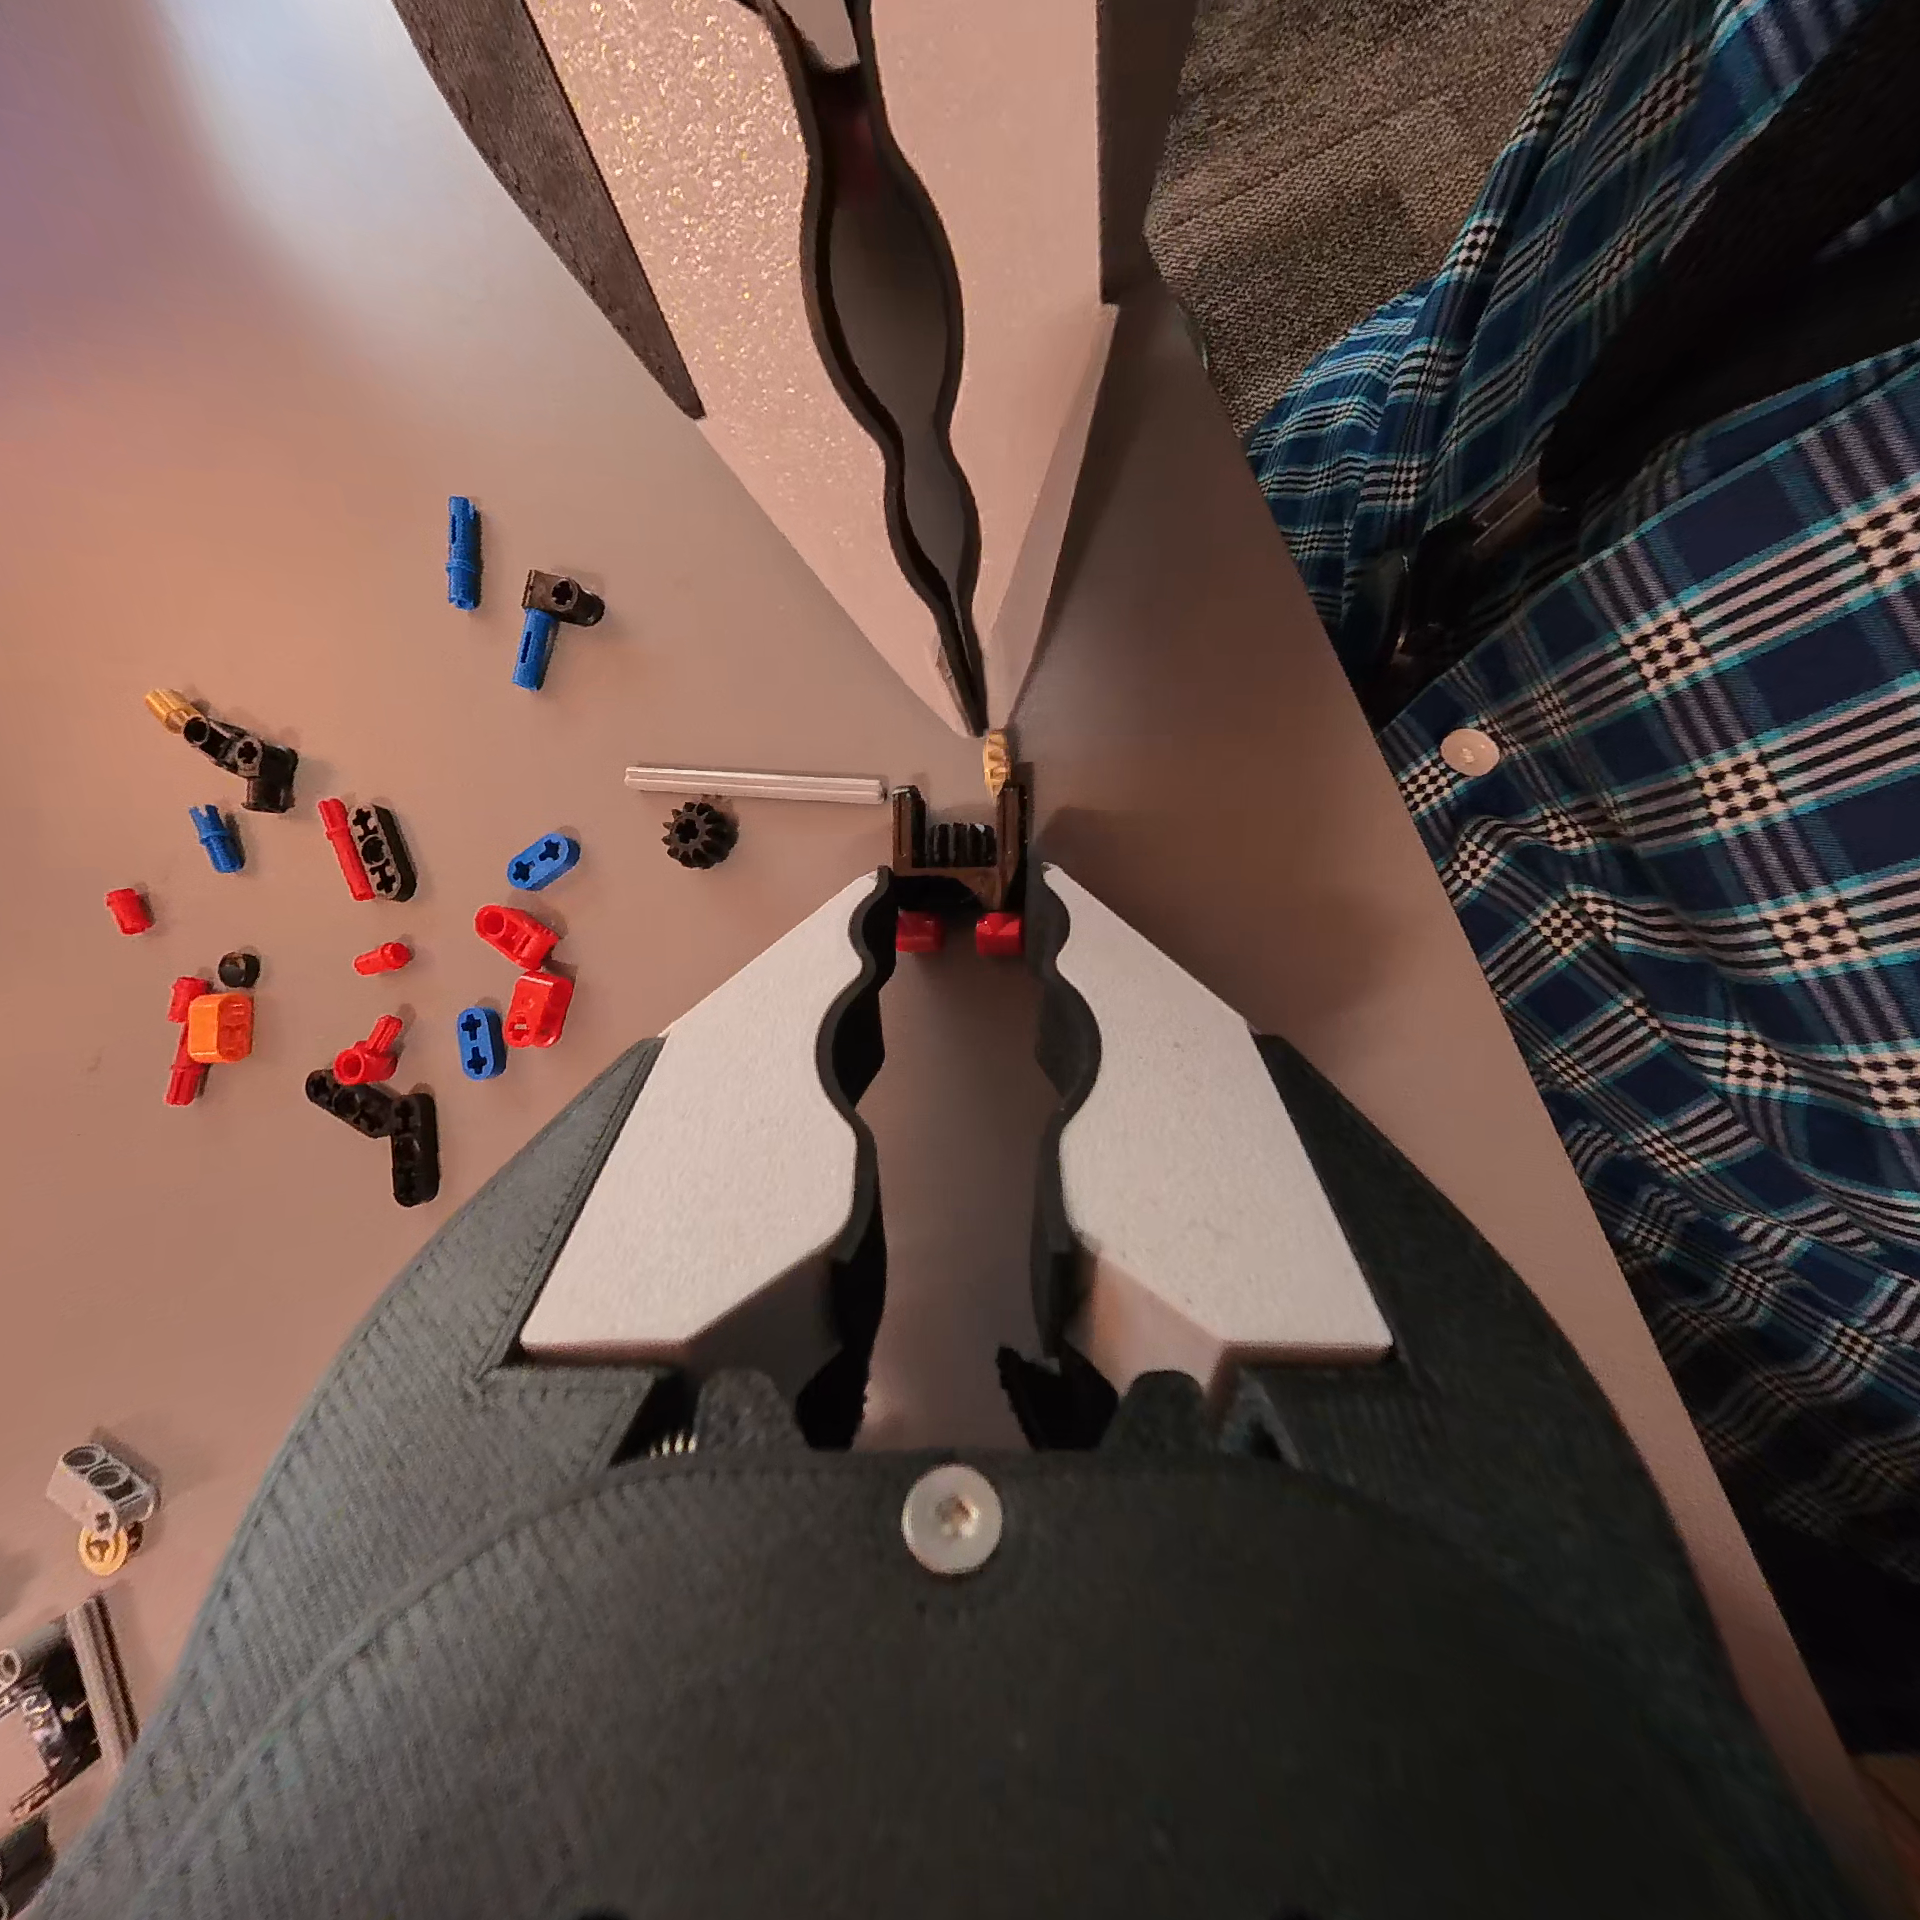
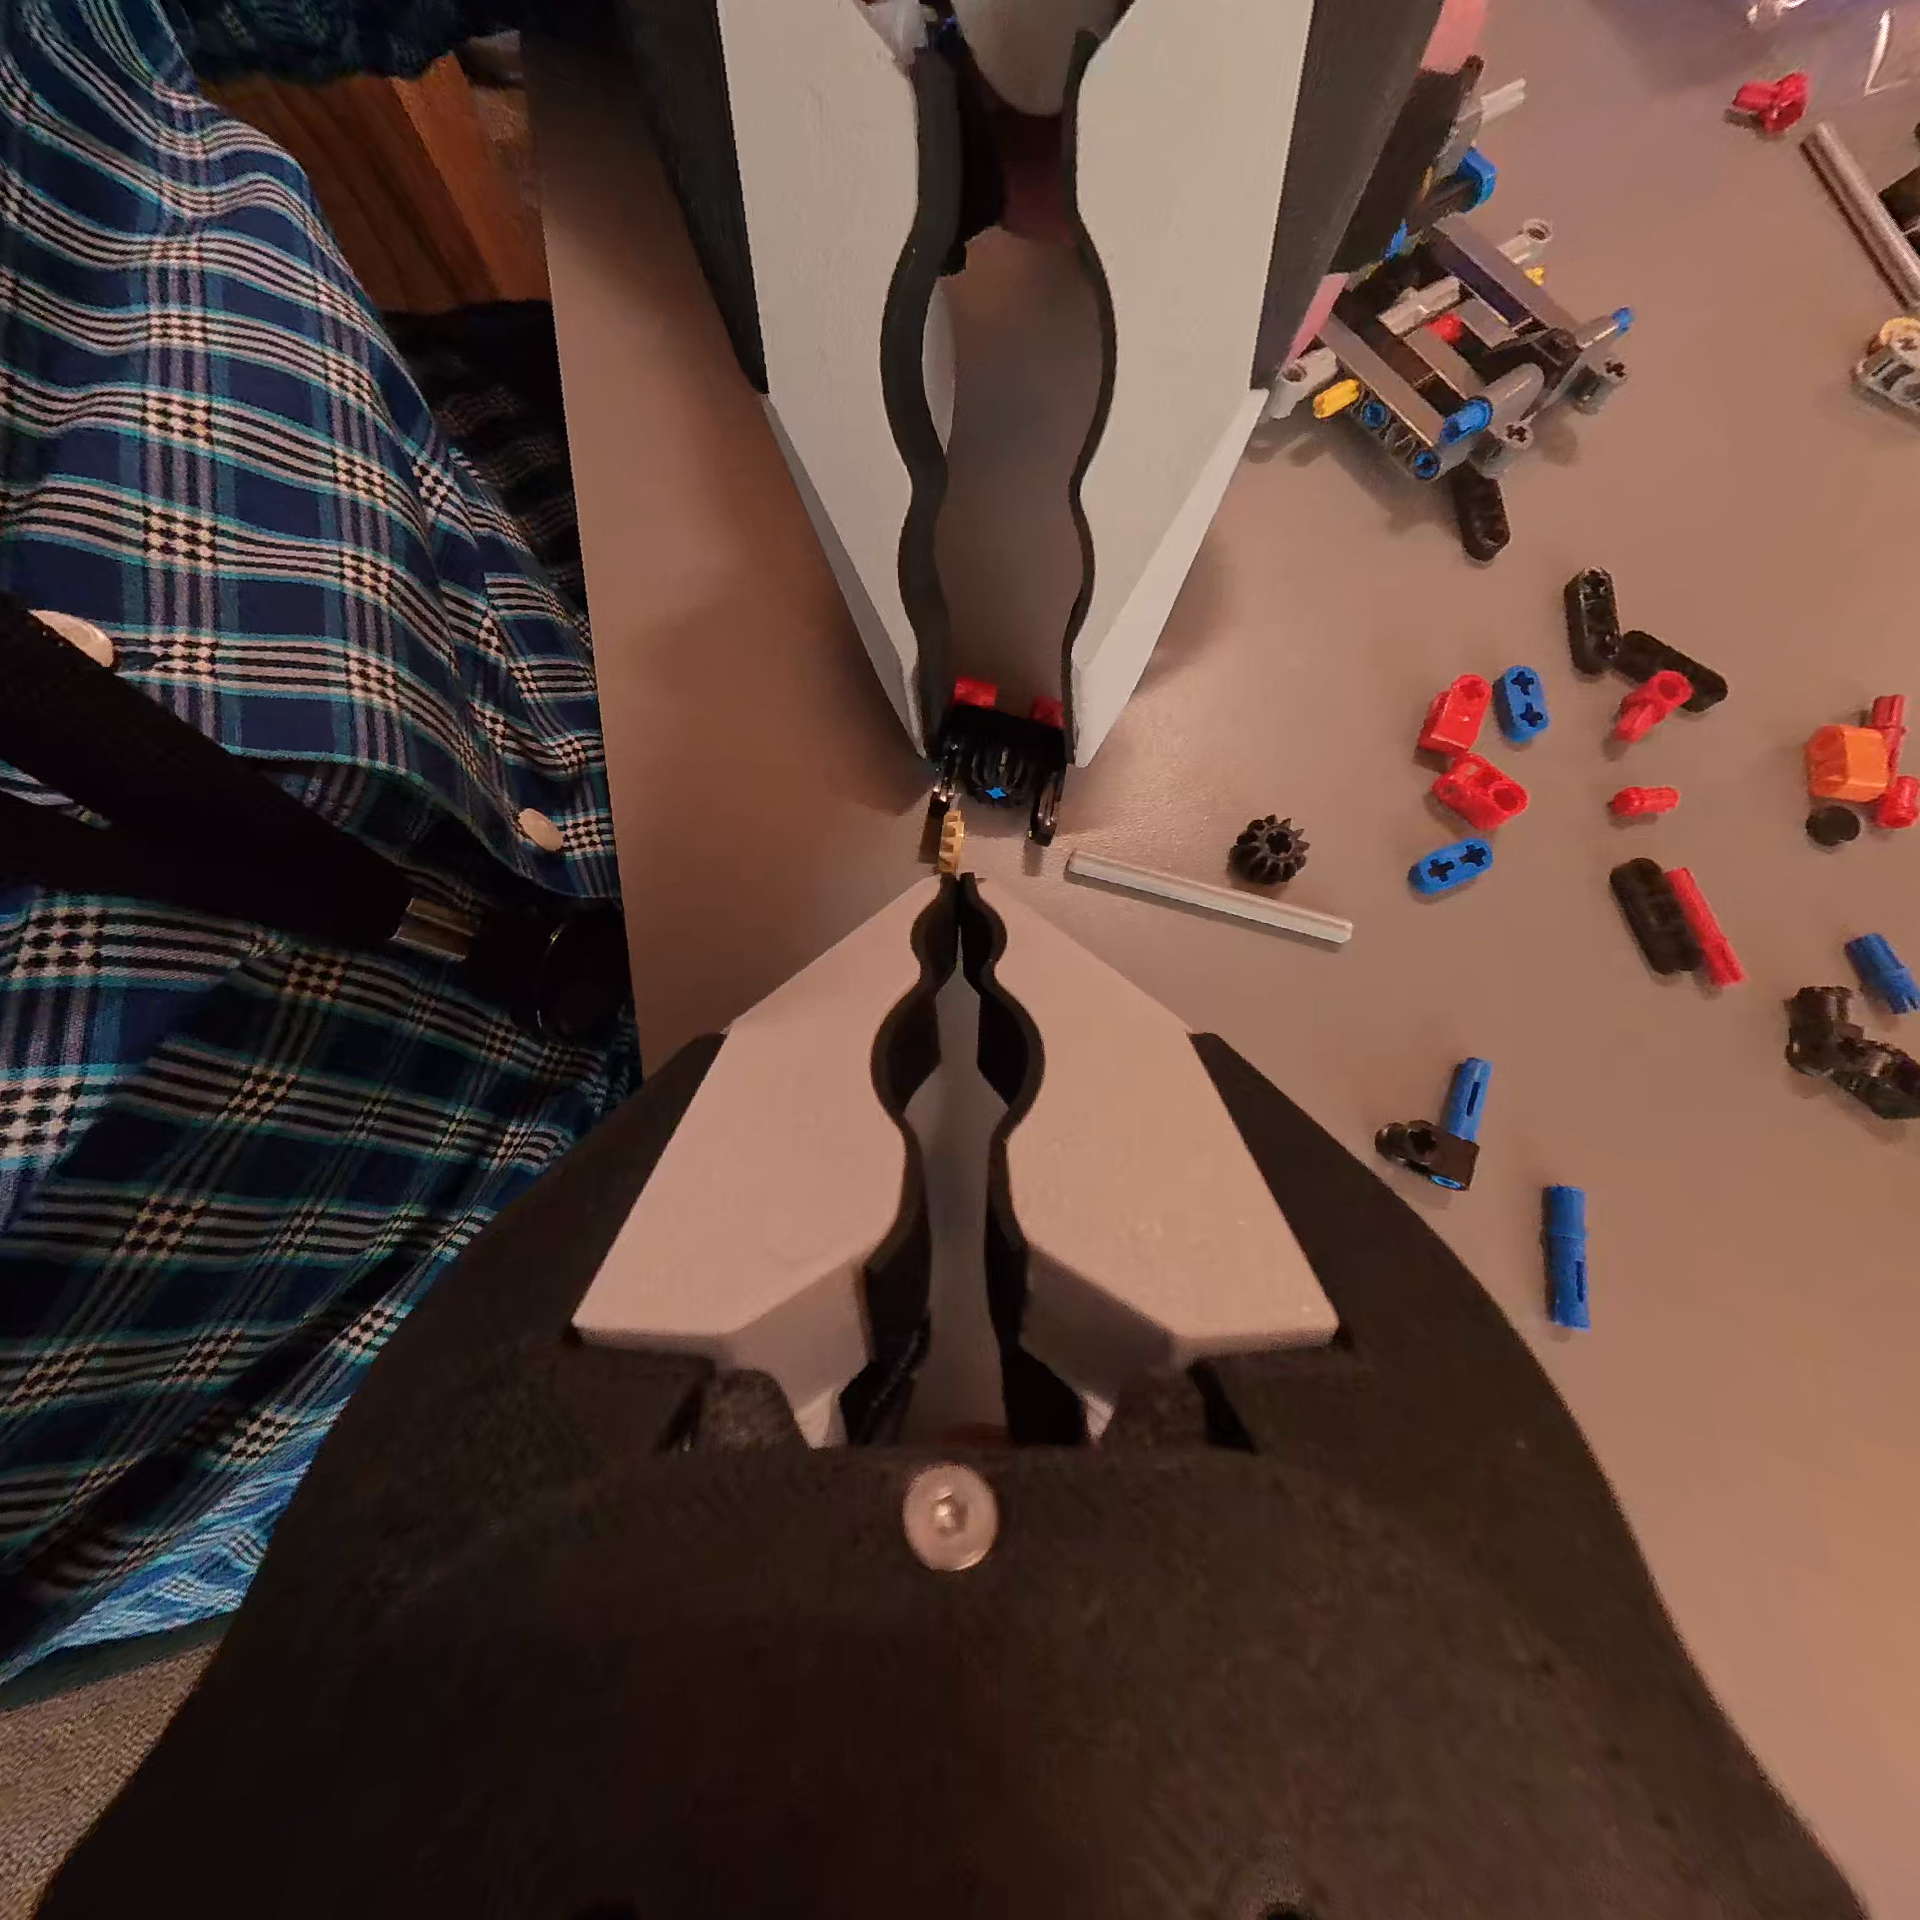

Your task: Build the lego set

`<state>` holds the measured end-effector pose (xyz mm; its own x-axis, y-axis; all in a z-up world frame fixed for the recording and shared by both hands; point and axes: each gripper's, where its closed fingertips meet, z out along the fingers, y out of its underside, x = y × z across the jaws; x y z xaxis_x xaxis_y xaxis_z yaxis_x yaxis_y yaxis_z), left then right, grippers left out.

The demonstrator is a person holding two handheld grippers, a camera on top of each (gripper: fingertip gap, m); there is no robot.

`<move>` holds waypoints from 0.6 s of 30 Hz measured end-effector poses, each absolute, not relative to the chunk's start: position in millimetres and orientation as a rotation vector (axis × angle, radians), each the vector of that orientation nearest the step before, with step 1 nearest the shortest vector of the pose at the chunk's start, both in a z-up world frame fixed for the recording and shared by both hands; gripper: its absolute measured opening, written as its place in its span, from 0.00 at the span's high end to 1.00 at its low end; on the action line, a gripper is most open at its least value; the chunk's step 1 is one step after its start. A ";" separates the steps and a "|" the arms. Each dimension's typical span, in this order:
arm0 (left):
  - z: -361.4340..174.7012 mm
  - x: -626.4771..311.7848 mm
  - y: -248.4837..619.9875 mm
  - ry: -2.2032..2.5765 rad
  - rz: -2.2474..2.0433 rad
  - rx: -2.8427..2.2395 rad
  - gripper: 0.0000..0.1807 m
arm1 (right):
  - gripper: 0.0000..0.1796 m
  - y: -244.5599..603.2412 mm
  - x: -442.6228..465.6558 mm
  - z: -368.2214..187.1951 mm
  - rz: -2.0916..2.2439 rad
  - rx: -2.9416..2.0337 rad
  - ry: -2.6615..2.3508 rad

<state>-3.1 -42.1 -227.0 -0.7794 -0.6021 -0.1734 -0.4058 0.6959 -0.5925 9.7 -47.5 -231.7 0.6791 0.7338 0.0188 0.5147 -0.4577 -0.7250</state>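
Observation:
My left gripper is shut on a small black frame that carries a black gear and two red pins. It holds the frame just above the grey table. My right gripper is shut, pinching a small tan gear at its fingertips. The tan gear touches the outer side of one arm of the frame. The two grippers face each other tip to tip: the right gripper comes in from the top of the left wrist view, and the left gripper from the top of the right wrist view.
A pale axle and a loose black gear lie beside the frame. Several red, blue and black pieces are scattered on the table. A partly built grey model stands farther off. A person in a plaid shirt sits at the table edge. Left and right tips are no more than a few centimetres apart.

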 end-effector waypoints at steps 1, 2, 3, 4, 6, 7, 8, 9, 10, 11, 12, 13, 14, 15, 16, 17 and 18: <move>-226.9 -3.2 -42.0 2.552 -0.770 -0.788 0.88 | 1.00 -47.2 9.2 -231.4 0.393 -2.161 -0.949; -226.9 -3.2 -42.2 2.553 -0.771 -0.787 0.88 | 1.00 -47.1 8.6 -232.1 0.392 -2.166 -0.949; -226.9 -3.2 -42.2 2.553 -0.772 -0.788 0.88 | 1.00 -47.2 7.9 -233.5 0.385 -2.169 -0.957; -226.9 -3.2 -42.2 2.553 -0.772 -0.788 0.88 | 1.00 -47.0 7.2 -234.0 0.385 -2.171 -0.957; -226.8 -3.2 -42.0 2.553 -0.772 -0.789 0.88 | 1.00 -46.1 5.8 -232.4 0.405 -2.165 -0.938; -226.8 -3.2 -42.0 2.552 -0.771 -0.789 0.88 | 1.00 -46.5 4.5 -231.5 0.418 -2.161 -0.938; -226.8 -3.2 -42.0 2.552 -0.770 -0.789 0.88 | 1.00 -46.6 3.7 -231.0 0.425 -2.158 -0.938; -226.8 -3.2 -42.0 2.553 -0.771 -0.788 0.88 | 1.00 -46.1 3.6 -230.9 0.426 -2.159 -0.933; -226.7 -3.3 -42.2 2.553 -0.772 -0.787 0.88 | 1.00 -45.7 3.5 -231.4 0.425 -2.162 -0.931; -226.7 -3.3 -42.3 2.554 -0.771 -0.787 0.88 | 1.00 -45.4 3.3 -231.7 0.422 -2.161 -0.932; -226.7 -3.3 -42.2 2.554 -0.771 -0.786 0.88 | 0.99 -45.0 3.0 -231.7 0.417 -2.160 -0.934; -226.7 -3.3 -42.2 2.554 -0.771 -0.786 0.88 | 0.99 -44.8 2.6 -231.8 0.415 -2.160 -0.934; -226.6 -3.3 -42.1 2.554 -0.771 -0.786 0.88 | 0.99 -44.9 1.9 -231.3 0.417 -2.156 -0.936; -226.6 -3.2 -42.0 2.554 -0.770 -0.786 0.88 | 0.98 -45.0 1.8 -231.4 0.414 -2.154 -0.939; -226.6 -3.3 -42.0 2.554 -0.769 -0.785 0.88 | 0.98 -44.9 1.9 -231.8 0.410 -2.155 -0.942; -226.6 -3.3 -42.0 2.554 -0.769 -0.784 0.88 | 0.98 -44.6 2.0 -231.6 0.407 -2.153 -0.942; -226.6 -3.4 -42.1 2.555 -0.770 -0.783 0.88 | 0.98 -44.6 1.8 -231.4 0.410 -2.153 -0.942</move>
<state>-3.4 -42.1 -226.6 -0.7821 -0.5986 -0.1733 -0.4033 0.6982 -0.5915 1.8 -44.6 -231.4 0.6795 0.7336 0.0030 0.4976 -0.4579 -0.7367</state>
